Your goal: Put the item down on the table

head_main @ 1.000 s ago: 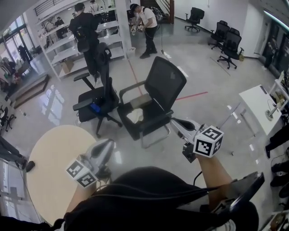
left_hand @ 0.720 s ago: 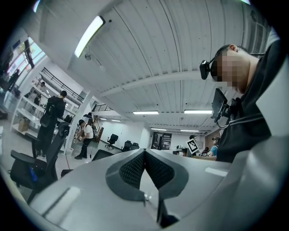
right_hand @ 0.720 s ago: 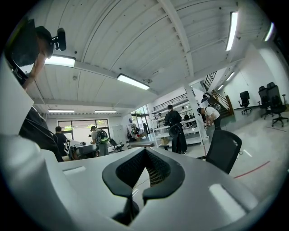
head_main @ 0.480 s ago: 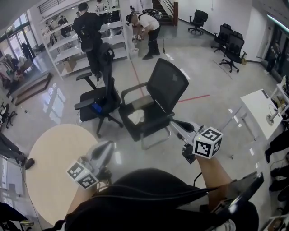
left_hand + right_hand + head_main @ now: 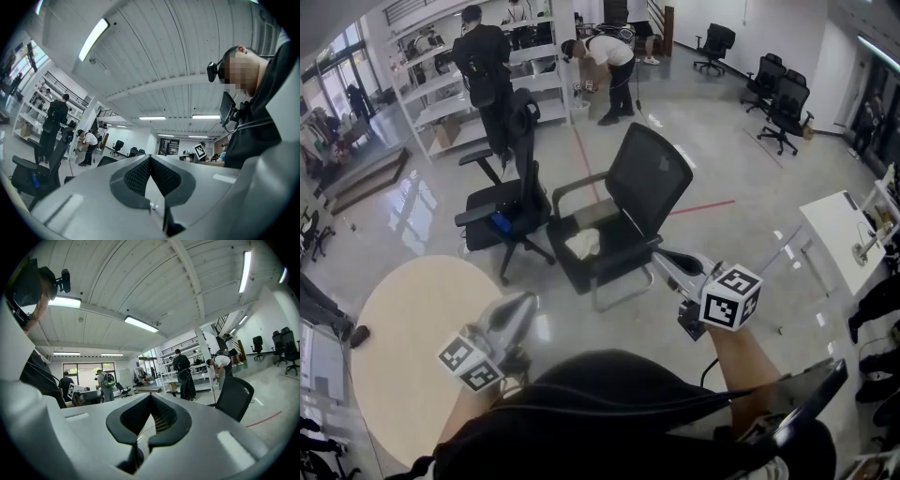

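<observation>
A black mesh chair (image 5: 642, 178) stands at the centre, with a white cloth (image 5: 582, 244) on its seat. Just beside it, at 9 o'clock, stands a black swivel chair (image 5: 502, 202). At 11 o'clock a person in black (image 5: 483, 56) faces white shelves (image 5: 422, 94). At 12 o'clock another person (image 5: 605, 56) bends forward. More black office chairs (image 5: 783, 98) stand at 2 o'clock.

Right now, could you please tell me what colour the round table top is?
Plain pale beige, with no pattern; the round table shows best in the head view.

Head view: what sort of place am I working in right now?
Probably an open-plan office or lab workspace: black office chairs, white storage shelving along the far wall, and a round table near the person.
</observation>
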A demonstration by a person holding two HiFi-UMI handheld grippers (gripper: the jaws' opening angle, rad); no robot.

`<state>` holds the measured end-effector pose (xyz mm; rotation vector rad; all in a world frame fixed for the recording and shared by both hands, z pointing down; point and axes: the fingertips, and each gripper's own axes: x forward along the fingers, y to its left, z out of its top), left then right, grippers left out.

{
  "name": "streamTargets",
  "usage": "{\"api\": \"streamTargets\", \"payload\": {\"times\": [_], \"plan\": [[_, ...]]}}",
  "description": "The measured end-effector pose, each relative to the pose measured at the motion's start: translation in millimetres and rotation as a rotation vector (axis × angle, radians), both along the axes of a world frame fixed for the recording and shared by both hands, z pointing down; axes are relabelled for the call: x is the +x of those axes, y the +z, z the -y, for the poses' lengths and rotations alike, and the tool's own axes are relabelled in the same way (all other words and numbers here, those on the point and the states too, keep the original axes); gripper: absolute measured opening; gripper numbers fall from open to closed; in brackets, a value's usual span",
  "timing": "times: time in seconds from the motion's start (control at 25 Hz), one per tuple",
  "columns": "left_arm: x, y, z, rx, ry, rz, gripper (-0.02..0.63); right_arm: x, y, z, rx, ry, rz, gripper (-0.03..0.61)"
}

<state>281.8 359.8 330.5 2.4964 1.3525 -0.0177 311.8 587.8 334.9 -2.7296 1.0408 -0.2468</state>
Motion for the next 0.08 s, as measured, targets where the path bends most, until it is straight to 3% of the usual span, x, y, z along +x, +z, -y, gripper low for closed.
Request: {"api": "streamTargets", "payload": {"times": [0.08], "plan": [[-1.2,-0.8,1.5,0.001,-0.002,0.002,-0.003,-1.3,-0.3,1.3,-0.003,-0.002,0.001,0.012]]}}
